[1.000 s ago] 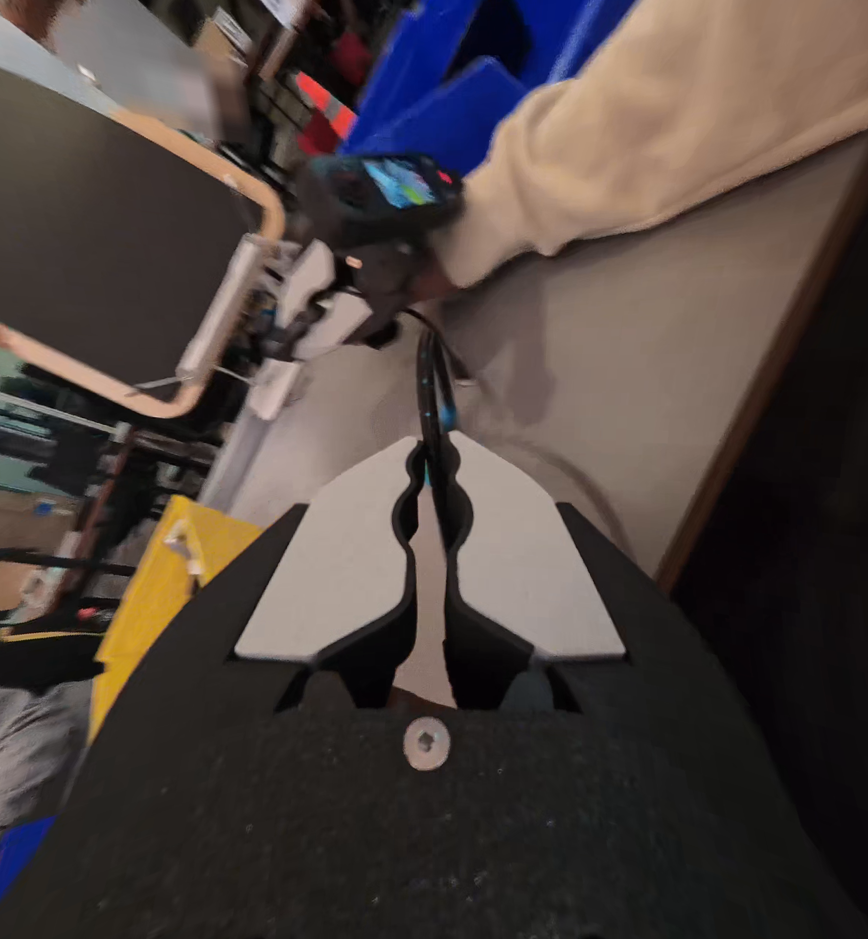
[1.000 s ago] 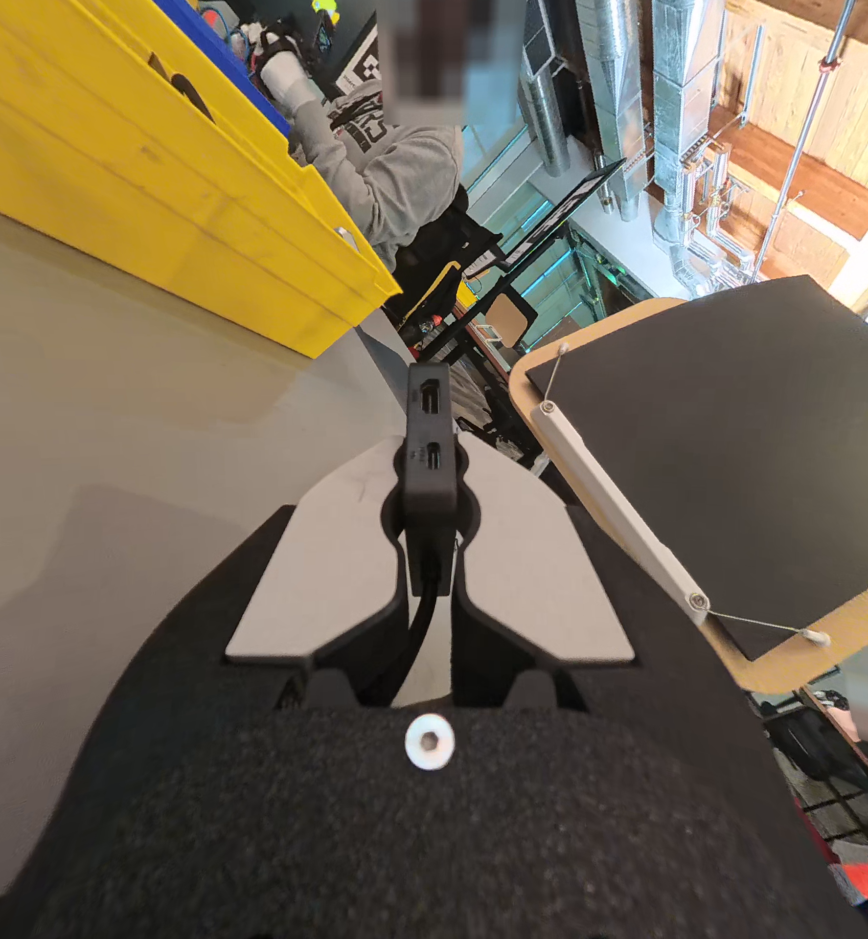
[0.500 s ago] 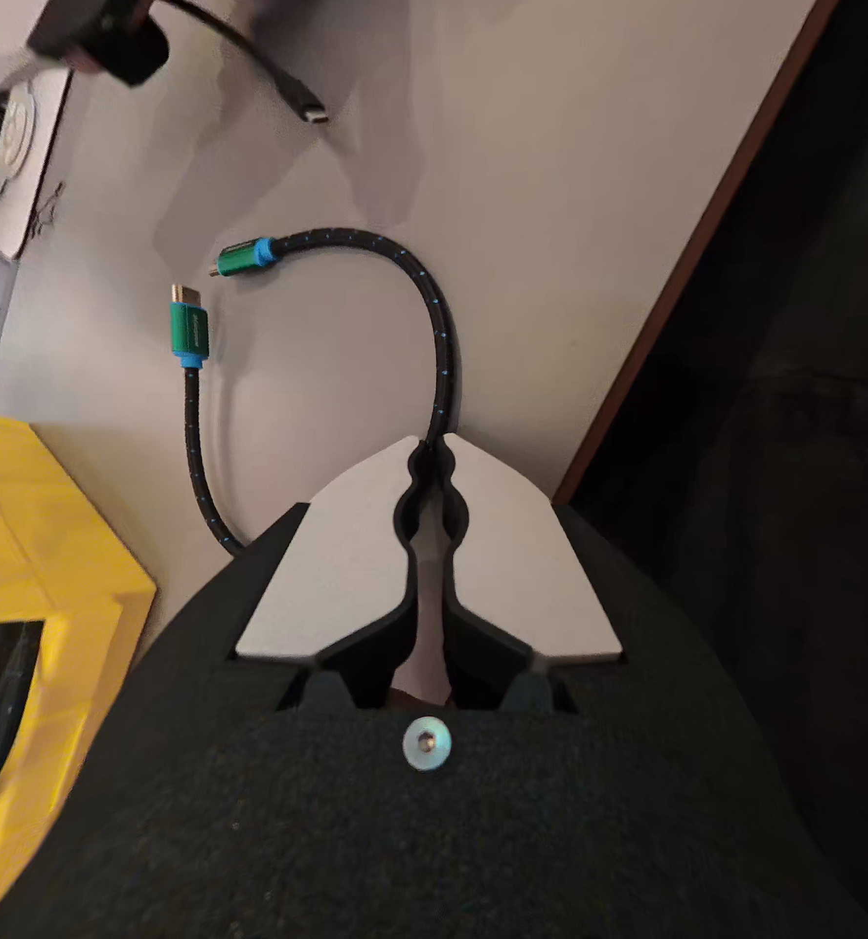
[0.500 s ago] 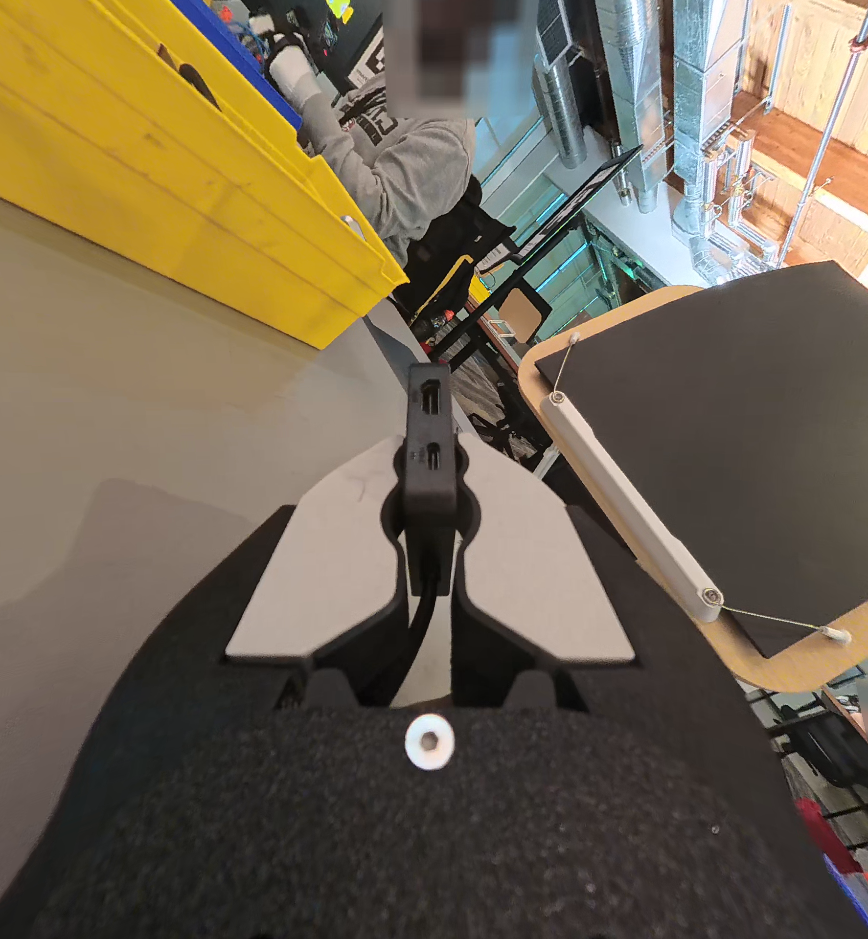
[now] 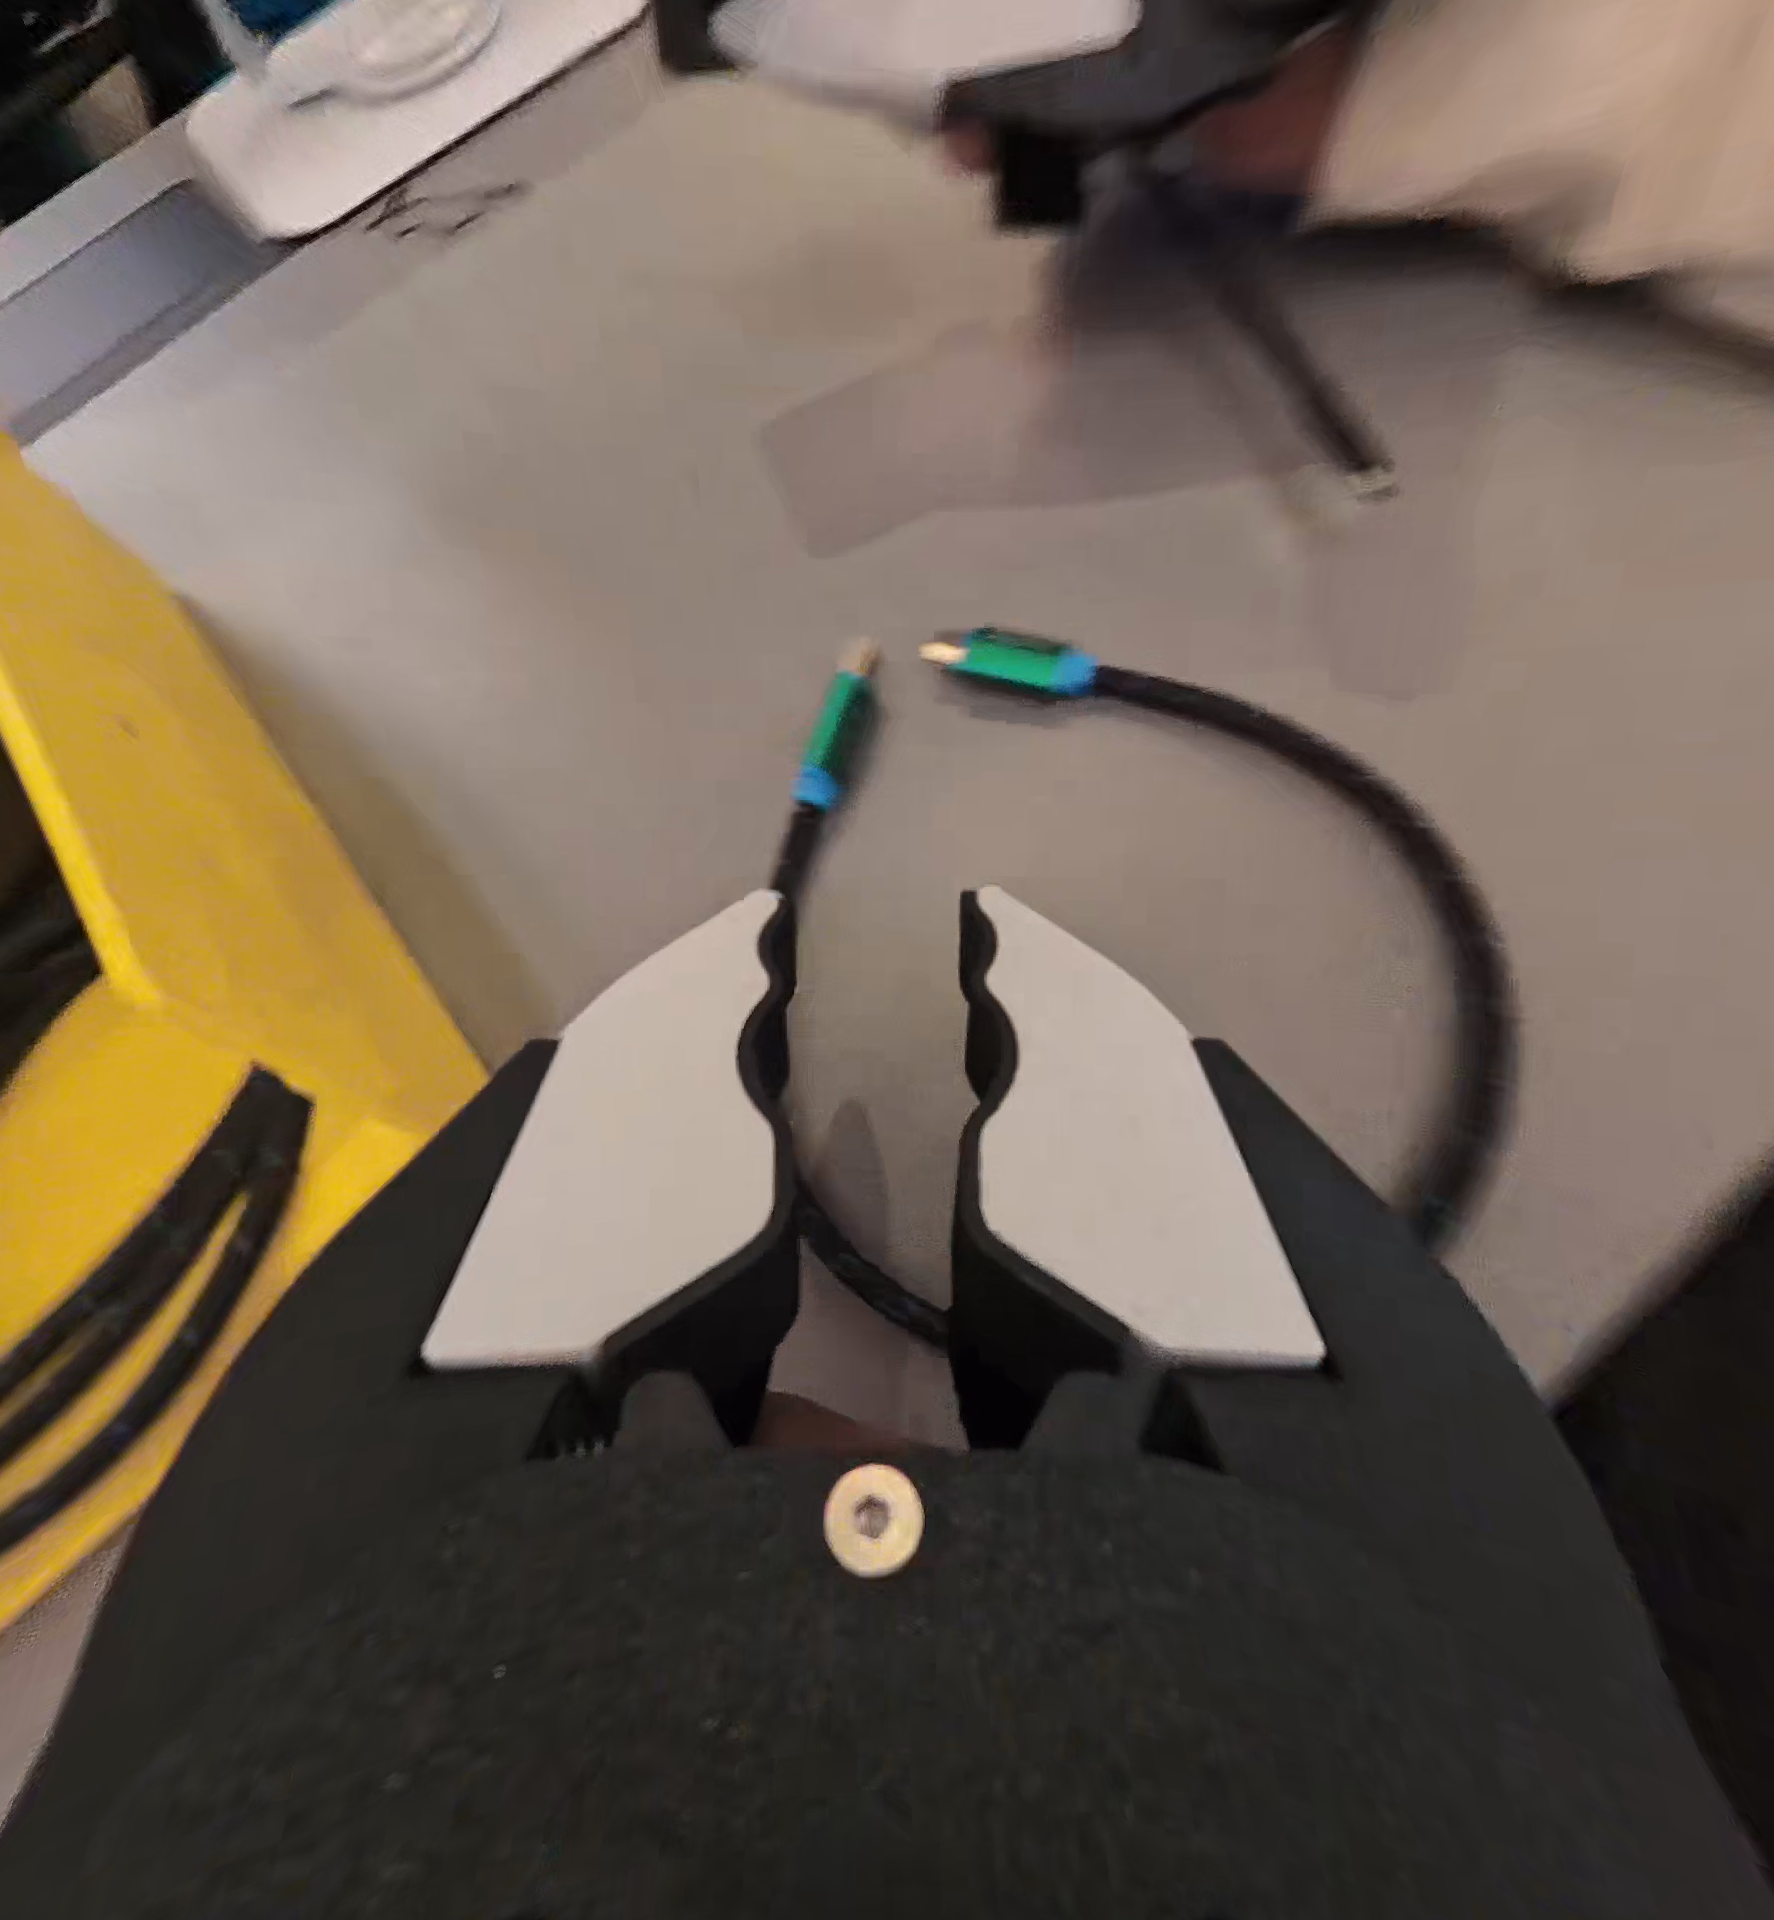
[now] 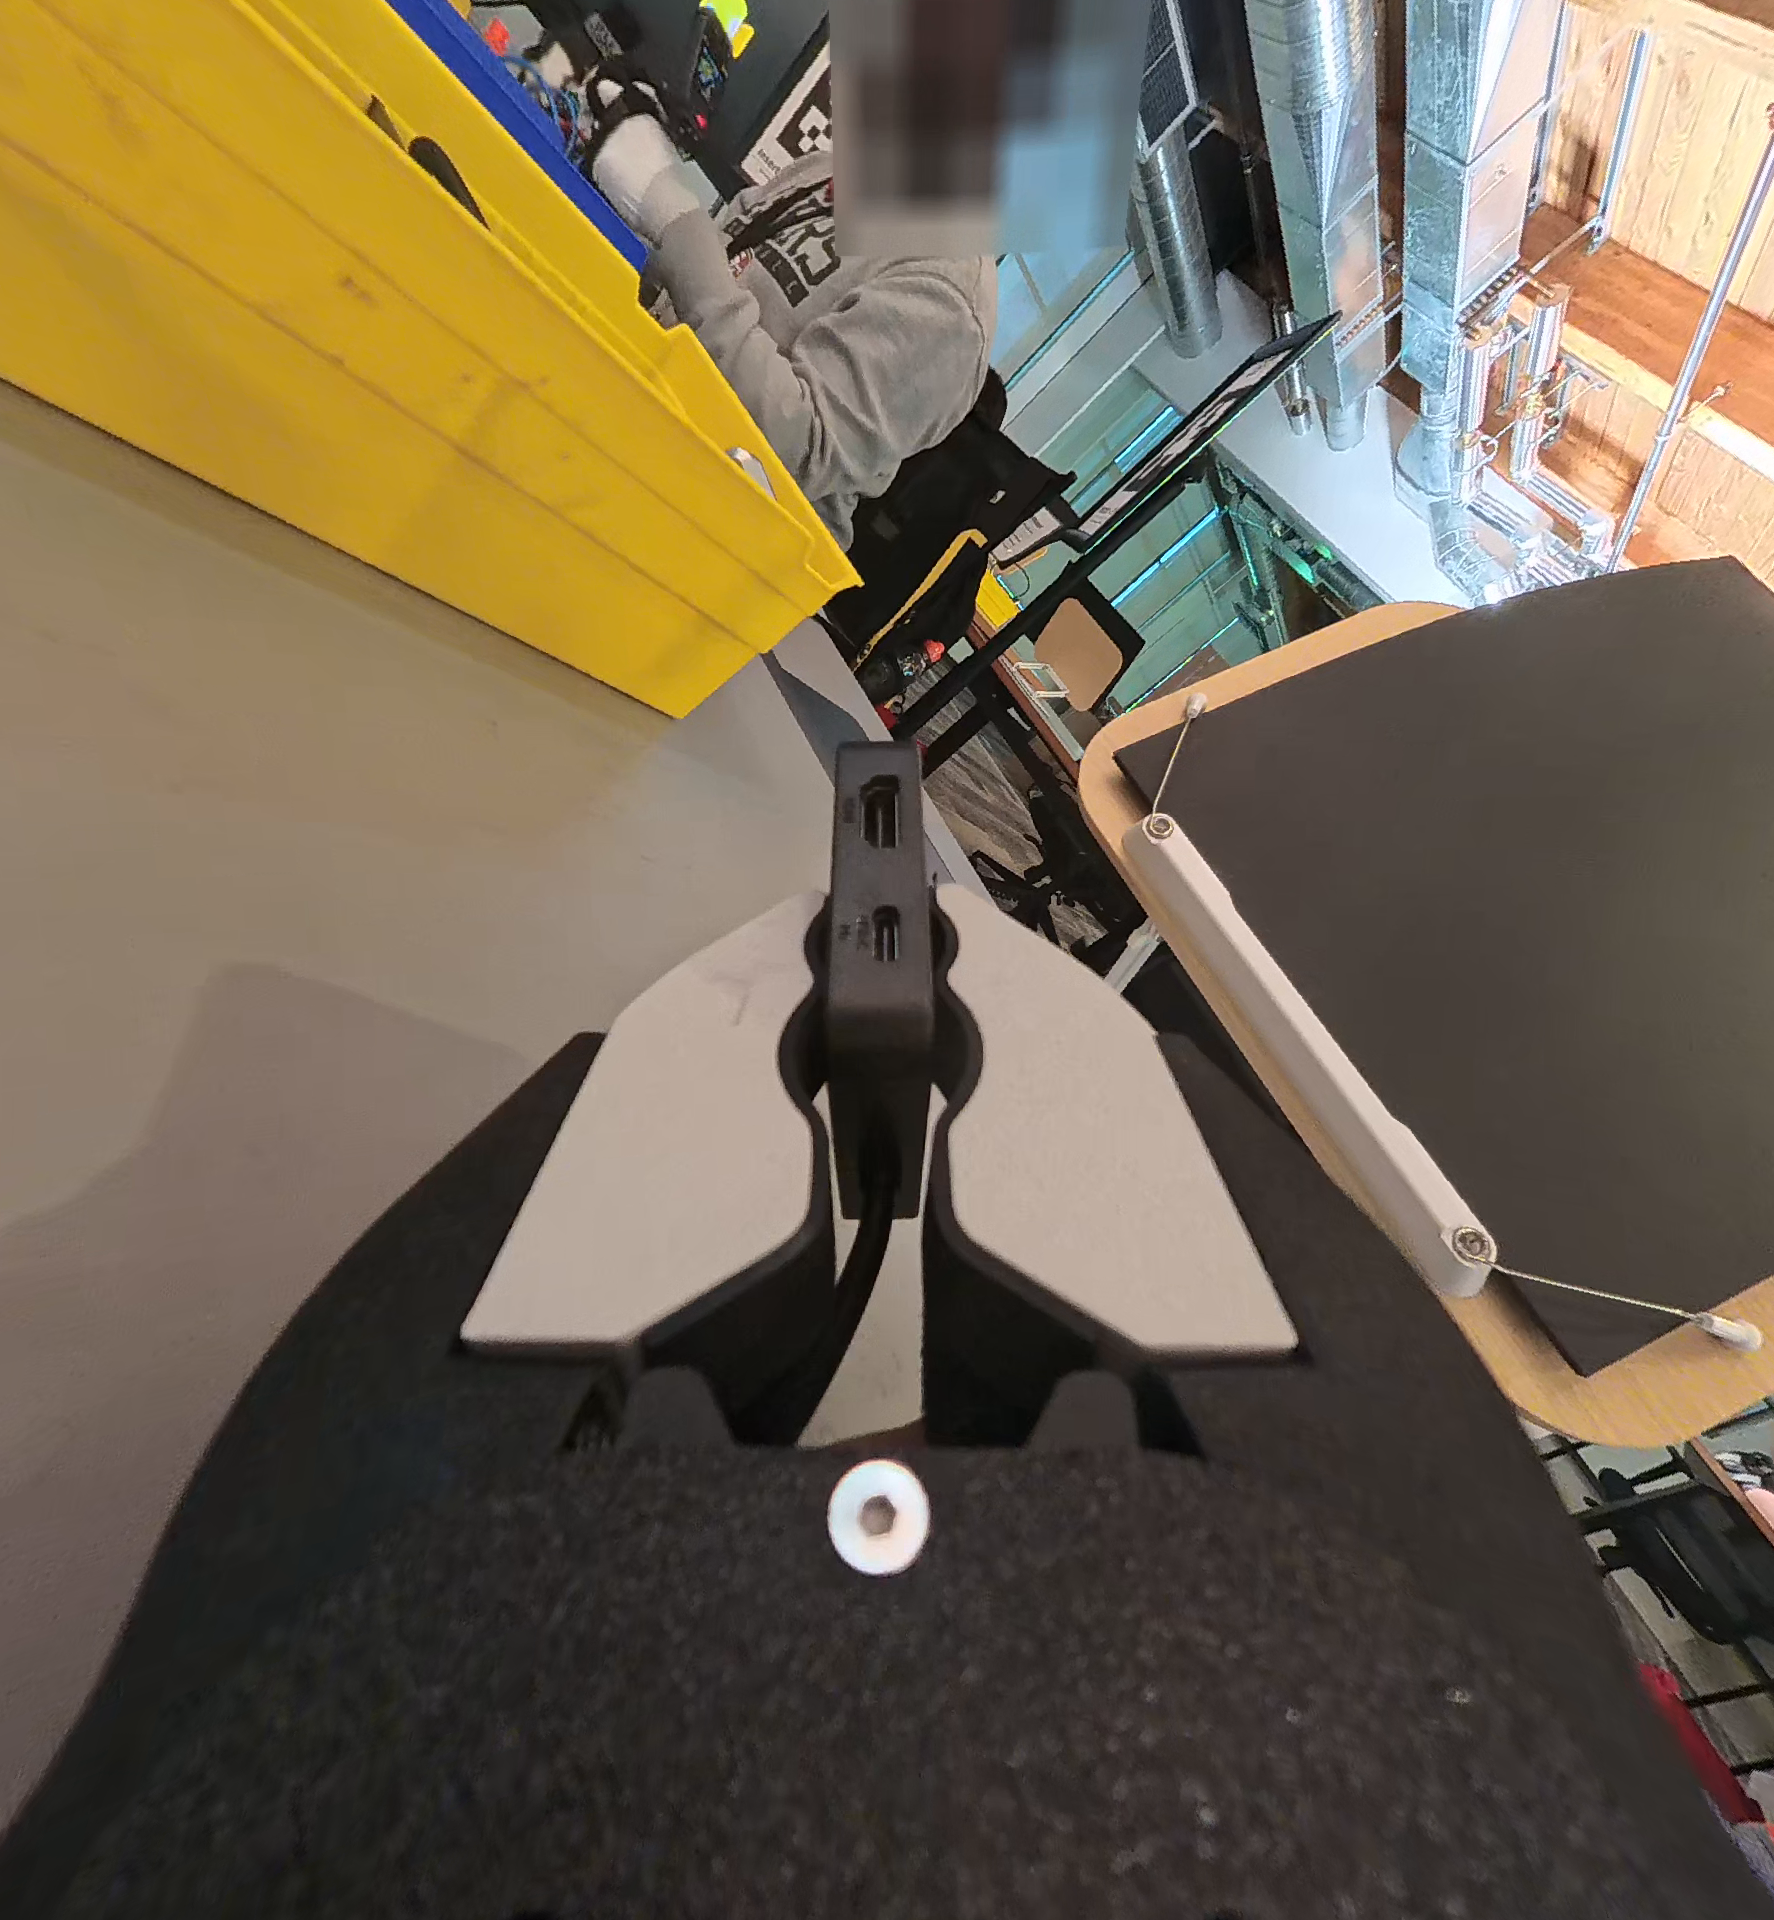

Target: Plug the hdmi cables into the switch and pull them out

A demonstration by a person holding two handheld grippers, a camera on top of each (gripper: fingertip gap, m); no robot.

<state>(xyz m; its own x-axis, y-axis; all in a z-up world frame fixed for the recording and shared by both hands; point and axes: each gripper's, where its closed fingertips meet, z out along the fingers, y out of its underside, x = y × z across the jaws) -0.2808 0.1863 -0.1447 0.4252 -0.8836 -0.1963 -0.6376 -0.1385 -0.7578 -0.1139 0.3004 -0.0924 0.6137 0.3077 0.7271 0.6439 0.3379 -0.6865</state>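
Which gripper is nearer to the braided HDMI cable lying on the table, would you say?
Left. The left gripper hangs open right over the HDMI cable; the right gripper is farther off, shut on the switch.

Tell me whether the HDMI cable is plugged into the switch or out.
Out. Both green plugs lie bare on the table, and the switch port is empty in the right gripper.

Dim, motion-blurred left view, sharper daylit right view, wide-angle bending at edges
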